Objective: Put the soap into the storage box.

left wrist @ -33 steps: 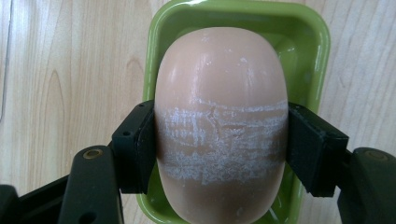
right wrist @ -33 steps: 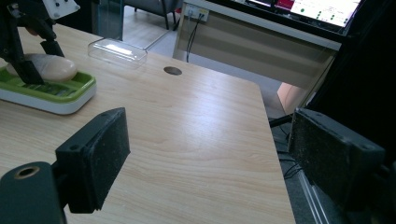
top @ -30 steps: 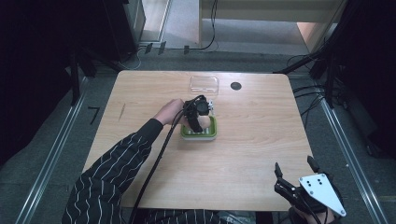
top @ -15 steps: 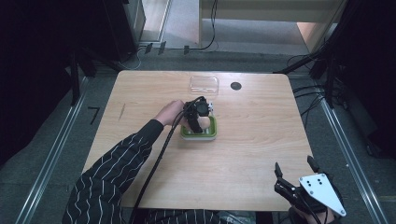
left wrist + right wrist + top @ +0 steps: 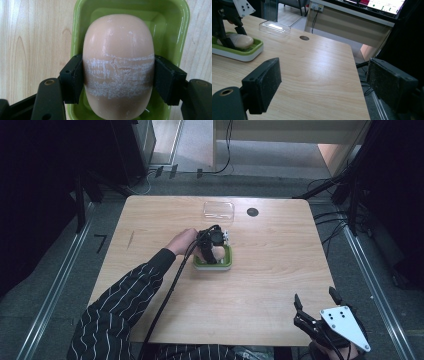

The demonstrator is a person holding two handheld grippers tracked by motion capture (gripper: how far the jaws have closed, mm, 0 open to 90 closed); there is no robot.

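Soap, peach oval bar (image 5: 117, 65), clamped by left gripper (image 5: 117, 75) inside green rectangular plastic dish (image 5: 82, 15); right gripper (image 5: 324, 85) spread wide, holding nothing, nr table corner.

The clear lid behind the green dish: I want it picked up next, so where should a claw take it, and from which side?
Grip the clear lid across its shorter span, coming straight down from above. It lies flat and low on the table, leaving little side wall to pinch, and the open right claw looks wide enough.
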